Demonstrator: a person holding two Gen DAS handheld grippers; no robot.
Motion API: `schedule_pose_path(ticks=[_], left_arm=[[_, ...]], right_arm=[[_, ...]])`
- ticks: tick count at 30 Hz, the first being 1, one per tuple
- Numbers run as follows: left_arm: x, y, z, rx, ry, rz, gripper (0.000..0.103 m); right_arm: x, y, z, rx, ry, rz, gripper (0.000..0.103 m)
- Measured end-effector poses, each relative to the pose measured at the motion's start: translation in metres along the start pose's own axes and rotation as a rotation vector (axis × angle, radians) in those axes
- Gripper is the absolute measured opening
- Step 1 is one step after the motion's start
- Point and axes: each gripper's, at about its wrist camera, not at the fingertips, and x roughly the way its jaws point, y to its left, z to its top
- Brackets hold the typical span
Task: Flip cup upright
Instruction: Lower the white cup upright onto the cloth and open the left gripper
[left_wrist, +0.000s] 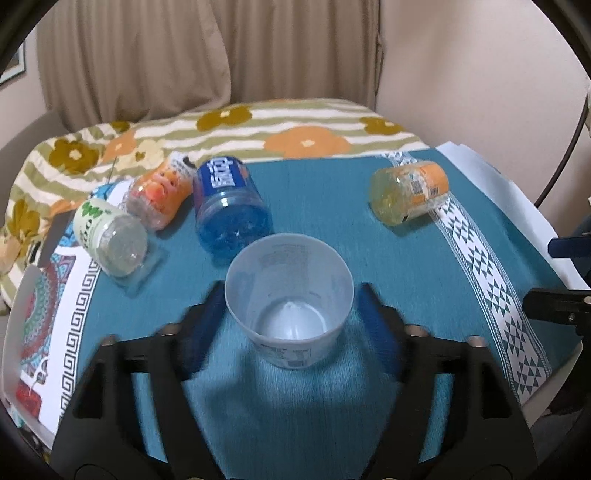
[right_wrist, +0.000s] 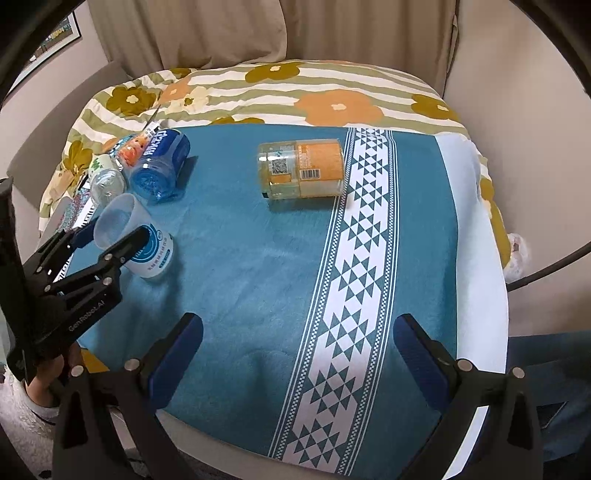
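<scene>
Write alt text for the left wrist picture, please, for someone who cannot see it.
A translucent plastic cup stands mouth-up on a teal cloth, between the open left tongs, whose fingers do not visibly touch it. Behind it four containers lie on their sides: a blue jar, an orange-labelled jar, and two smaller ones at the left.

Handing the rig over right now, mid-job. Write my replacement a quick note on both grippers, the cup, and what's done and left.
Left gripper: open, fingers either side of the translucent cup, apparently not clamping it.
Right gripper: open, empty, above the teal cloth.
The cup looks upright on the cloth, mouth up, so the flip seems done.
Four bottles lie on their sides behind it, including the blue bottle and yellow bottle.
Left: back the left gripper away without tipping the cup.
</scene>
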Motion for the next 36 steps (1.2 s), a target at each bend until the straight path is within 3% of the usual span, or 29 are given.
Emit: schedule_pose_path(ticks=[2, 10, 14, 21, 36], left_arm=[[-0.005, 0.001, 0.001, -0.009, -0.010, -0.002, 0.101], [-0.056, 0.009, 0.021, -0.016, -0.015, -0.017, 0.101], [-0.092, 0.025, 0.039, -0.062, 0.010, -0.026, 0.101], [-0.146, 0.055, 0.060, -0.134, 0.043, -0.025, 0.103], [-0.182, 0.088, 0.036, -0.128, 0.088, 0.006, 0.103]], right_arm=[[-0.004, 0.001, 0.000, 0.003, -0.013, -0.004, 0.103], [-0.032, 0.010, 0.005, 0.044, -0.082, 0.023, 0.103], [-0.060, 0.024, 0.015, 0.057, -0.139, 0.022, 0.103], [-0.093, 0.049, 0.023, 0.076, -0.159, 0.000, 0.103], [-0.125, 0.086, 0.005, 0.146, -0.204, -0.118, 0.103]])
